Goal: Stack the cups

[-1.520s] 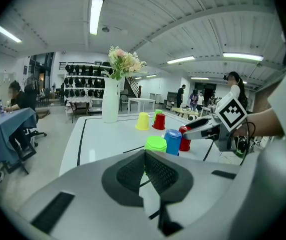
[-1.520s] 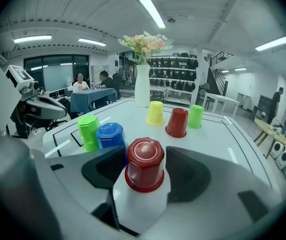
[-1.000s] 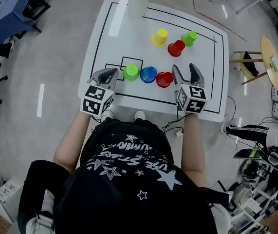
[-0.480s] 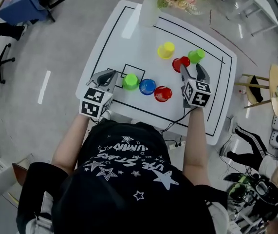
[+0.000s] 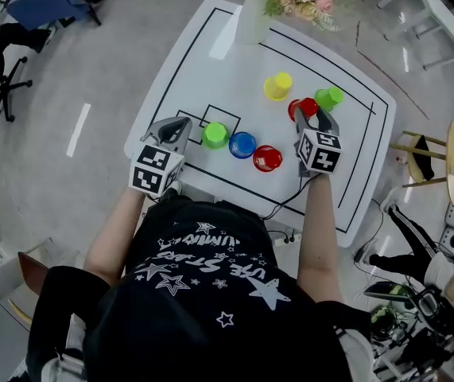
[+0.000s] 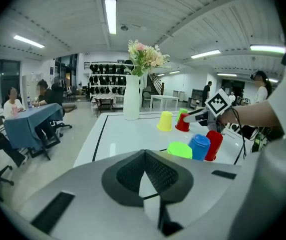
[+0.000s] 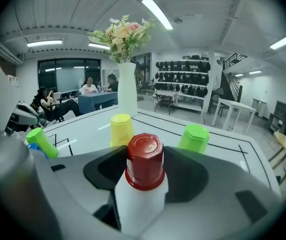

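**Desk:** What has changed since 1 second ago?

**Me:** My right gripper [image 5: 311,112] has left the counter's [image 5: 211,62] near edge, where it sat beside the near red cup [image 5: 267,158]. It now straddles the far red cup [image 7: 145,156]. Its jaws have just been closing, and the pads lie against that cup's sides, so I read it as gripped. The cup is upside down on the counter.

**Desk:** And the left?

**Me:** My left gripper [image 5: 180,123] has hardly moved. It sits at the near edge just beside the near green cup [image 5: 215,134], jaws together with nothing between them.

**Desk:** Have the cups moved?

**Me:** All 6 are where they were, and none is stacked. Near green, the blue cup [image 5: 242,144] and near red form the front row. The yellow cup [image 5: 278,86] and the far green cup [image 5: 329,97] flank the far red one.
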`<action>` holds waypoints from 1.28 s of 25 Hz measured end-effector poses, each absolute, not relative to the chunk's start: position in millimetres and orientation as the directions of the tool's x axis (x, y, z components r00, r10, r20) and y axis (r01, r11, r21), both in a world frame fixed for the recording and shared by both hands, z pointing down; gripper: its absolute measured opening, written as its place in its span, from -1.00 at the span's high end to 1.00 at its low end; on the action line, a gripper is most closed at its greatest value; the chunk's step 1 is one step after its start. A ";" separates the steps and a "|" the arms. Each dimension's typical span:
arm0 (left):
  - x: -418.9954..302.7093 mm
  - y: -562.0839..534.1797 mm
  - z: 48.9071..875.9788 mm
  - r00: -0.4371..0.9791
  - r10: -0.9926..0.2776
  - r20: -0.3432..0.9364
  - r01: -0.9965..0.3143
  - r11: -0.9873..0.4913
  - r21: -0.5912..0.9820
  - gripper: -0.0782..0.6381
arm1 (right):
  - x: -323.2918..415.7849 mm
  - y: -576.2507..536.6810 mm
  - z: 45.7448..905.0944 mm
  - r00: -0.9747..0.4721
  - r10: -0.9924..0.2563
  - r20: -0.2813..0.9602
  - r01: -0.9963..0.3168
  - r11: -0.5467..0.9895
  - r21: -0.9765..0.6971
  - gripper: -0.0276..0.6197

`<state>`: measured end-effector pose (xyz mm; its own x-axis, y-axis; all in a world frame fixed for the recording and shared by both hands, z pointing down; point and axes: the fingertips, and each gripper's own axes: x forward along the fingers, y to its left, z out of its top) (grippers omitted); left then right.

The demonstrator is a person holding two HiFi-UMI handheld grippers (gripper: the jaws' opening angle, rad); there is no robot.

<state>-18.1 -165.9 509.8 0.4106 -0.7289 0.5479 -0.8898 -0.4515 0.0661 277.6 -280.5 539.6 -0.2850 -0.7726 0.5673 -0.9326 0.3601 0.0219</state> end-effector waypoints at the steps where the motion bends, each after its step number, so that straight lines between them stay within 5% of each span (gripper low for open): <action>1: -18.6 -166.0 510.2 0.413 -0.727 0.548 -0.889 -0.454 0.067 0.75 | 277.1 -280.1 539.1 -0.282 -0.773 0.569 -0.933 0.359 0.026 0.20; 32: -60.8 -150.2 495.8 0.597 -0.648 0.473 -0.775 -0.619 0.131 0.75 | 124.2 -178.7 439.9 -0.387 -0.785 0.484 -0.899 0.438 -0.008 0.20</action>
